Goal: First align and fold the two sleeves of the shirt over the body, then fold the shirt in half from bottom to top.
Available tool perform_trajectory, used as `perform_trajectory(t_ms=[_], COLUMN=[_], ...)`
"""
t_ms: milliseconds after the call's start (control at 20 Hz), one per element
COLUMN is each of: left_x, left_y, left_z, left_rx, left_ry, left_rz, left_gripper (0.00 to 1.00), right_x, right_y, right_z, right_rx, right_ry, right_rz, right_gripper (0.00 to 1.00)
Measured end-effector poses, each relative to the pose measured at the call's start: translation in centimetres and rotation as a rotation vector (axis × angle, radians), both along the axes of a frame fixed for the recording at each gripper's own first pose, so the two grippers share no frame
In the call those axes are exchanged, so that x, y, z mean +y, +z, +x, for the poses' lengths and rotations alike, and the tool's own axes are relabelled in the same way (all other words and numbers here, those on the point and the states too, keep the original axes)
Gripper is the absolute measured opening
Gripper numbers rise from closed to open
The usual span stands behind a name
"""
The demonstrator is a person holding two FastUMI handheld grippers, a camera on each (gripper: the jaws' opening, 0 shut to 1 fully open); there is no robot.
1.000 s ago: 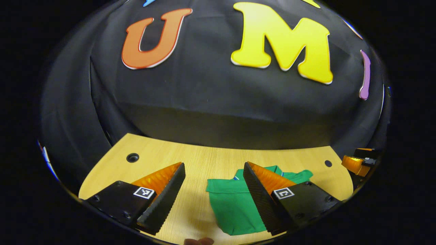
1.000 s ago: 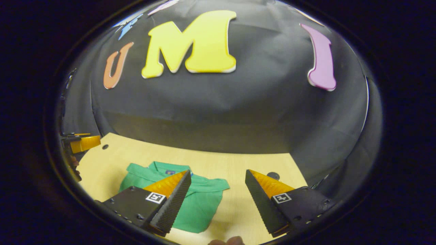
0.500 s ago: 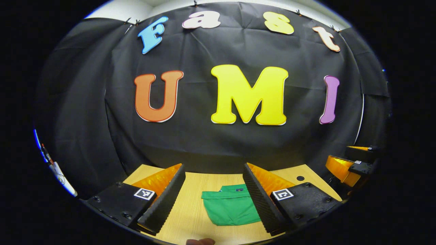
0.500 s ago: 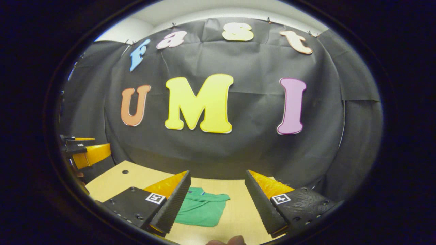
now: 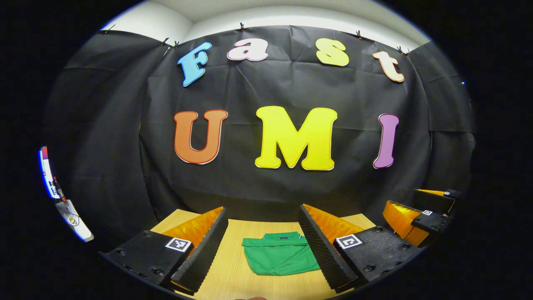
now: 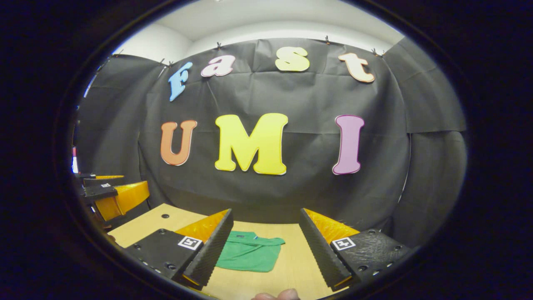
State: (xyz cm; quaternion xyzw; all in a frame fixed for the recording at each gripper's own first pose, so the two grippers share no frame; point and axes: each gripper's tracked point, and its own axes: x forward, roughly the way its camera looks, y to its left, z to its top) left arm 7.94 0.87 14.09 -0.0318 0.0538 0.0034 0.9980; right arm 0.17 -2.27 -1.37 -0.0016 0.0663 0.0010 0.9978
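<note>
I'm holding the left gripper wide apart, gripping nothing, above the wooden table; the folded green shirt is lying flat mid-table; I'm keeping the right gripper spread and empty too, black cloth hanging behind

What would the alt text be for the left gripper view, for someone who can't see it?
A green shirt, folded into a compact rectangle, lies on a light wooden table in front of a black cloth wall. The left gripper is open above the table, its two fingers framing the shirt without touching it. The right gripper shows at the right edge.
</note>
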Motion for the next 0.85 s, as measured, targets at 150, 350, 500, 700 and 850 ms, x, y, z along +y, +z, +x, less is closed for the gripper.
perform_trajectory(t_ms=[150,350,500,700,850], left_x=[-0.2,-1.1,-2.0,-2.8,-3.2], left_y=[0.7,0.8,1.0,1.5,1.5], left_z=[-0.3,-0.6,-0.8,-0.9,-0.8], left_rx=[-0.021,-0.017,-0.021,-0.031,-0.025], left_ry=[-0.006,-0.022,-0.038,-0.049,-0.050], left_rz=[0.013,0.006,0.010,0.020,0.023], left_gripper=[1.00,1.00,1.00,1.00,1.00], right_x=[0.0,0.2,0.0,-0.6,-1.1], right_y=[0.4,0.7,1.2,1.5,1.7], right_z=[-0.5,-0.9,-1.1,-1.2,-1.4], right_rx=[-0.009,-0.015,-0.025,-0.031,-0.035], right_ry=[0.001,0.008,0.009,0.000,-0.001], right_rz=[0.000,-0.006,0.004,0.007,0.011], right_gripper=[0.97,0.97,0.97,0.97,0.97])
